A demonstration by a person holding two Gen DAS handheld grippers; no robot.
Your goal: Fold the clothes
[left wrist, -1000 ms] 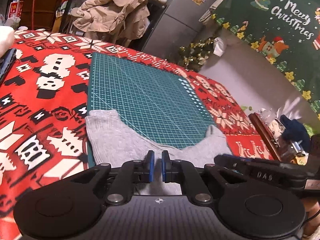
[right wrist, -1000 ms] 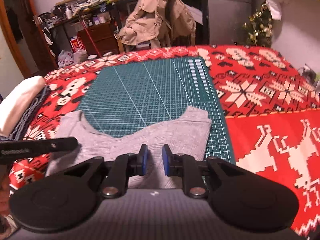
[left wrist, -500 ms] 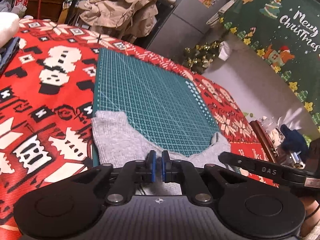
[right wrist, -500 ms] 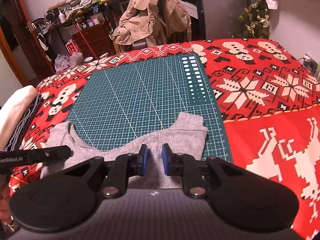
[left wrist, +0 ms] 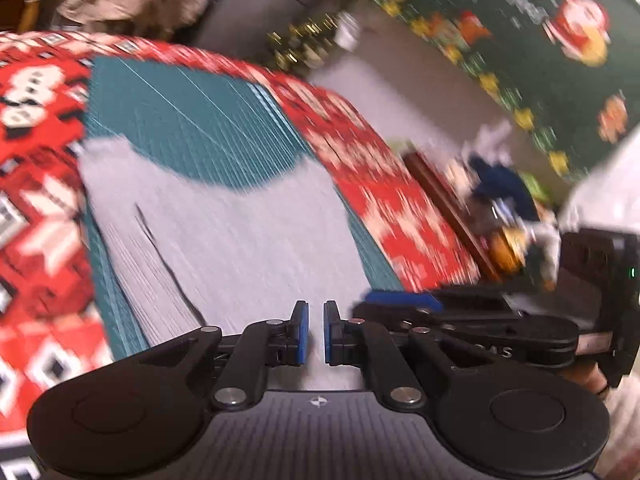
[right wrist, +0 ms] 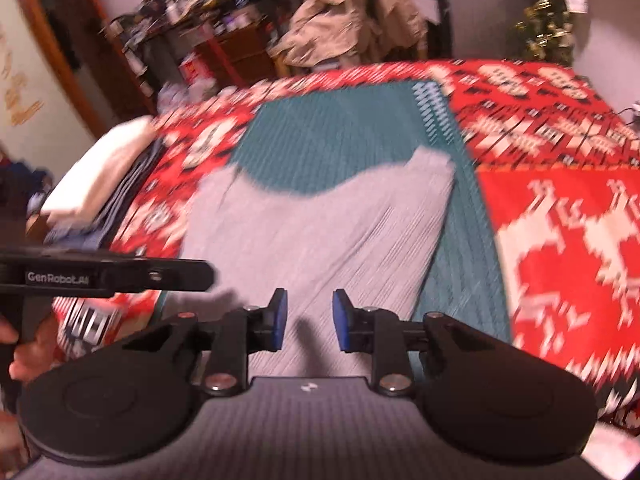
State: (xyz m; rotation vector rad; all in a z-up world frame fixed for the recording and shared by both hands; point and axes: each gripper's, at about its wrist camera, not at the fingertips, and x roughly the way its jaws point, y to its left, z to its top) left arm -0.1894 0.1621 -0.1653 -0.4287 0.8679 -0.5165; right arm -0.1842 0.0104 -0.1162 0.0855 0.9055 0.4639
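Right wrist view: grey garment (right wrist: pixel 320 232) is lying on the green cutting mat (right wrist: pixel 340 132), spilling over its near edge. Right gripper (right wrist: pixel 307 320) is opening, nothing between its pads. Left gripper (left wrist: pixel 312 334) is sitting nearly closed above the garment, gripping nothing visible. Risk: released cloth slumping, spoiling the fold. Legible: "GenRobot.AI" on the left gripper's arm.

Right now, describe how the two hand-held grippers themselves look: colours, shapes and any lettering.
Both are black. Each hand-held gripper has two round discs at its base, angled link arms with silver pivot screws, and flat blue pads on its fingertips. The left hand-held gripper has a ribbed grey body with a small white mark. It carries white "GenRobot.AI" lettering on its side in the right wrist view. The right hand-held gripper matches it.
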